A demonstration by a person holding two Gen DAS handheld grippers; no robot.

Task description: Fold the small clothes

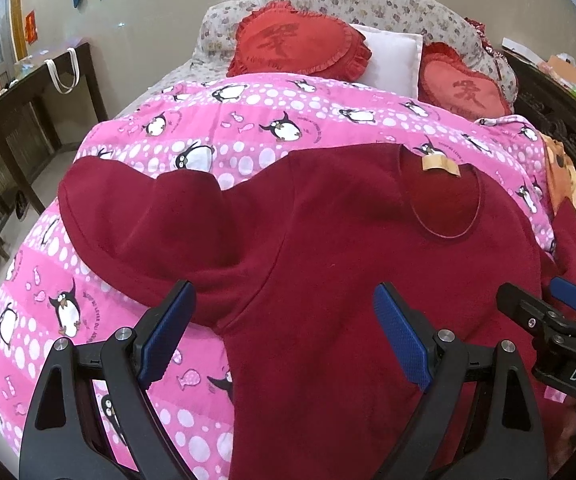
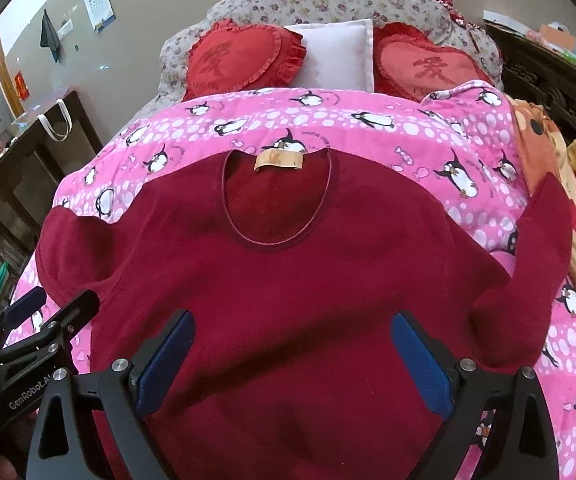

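A dark red short-sleeved top lies flat, front up, on a pink penguin-print quilt; it fills the right wrist view. Its round neckline with a tan label points toward the pillows. My left gripper is open and empty above the top's left side, below the left sleeve. My right gripper is open and empty above the middle of the top's lower body. Each gripper also shows in the other's view: the right gripper and the left gripper.
Two red heart cushions and a white pillow lie against a floral headboard. An orange patterned blanket lies along the quilt's right side. A dark wooden table stands left of the bed.
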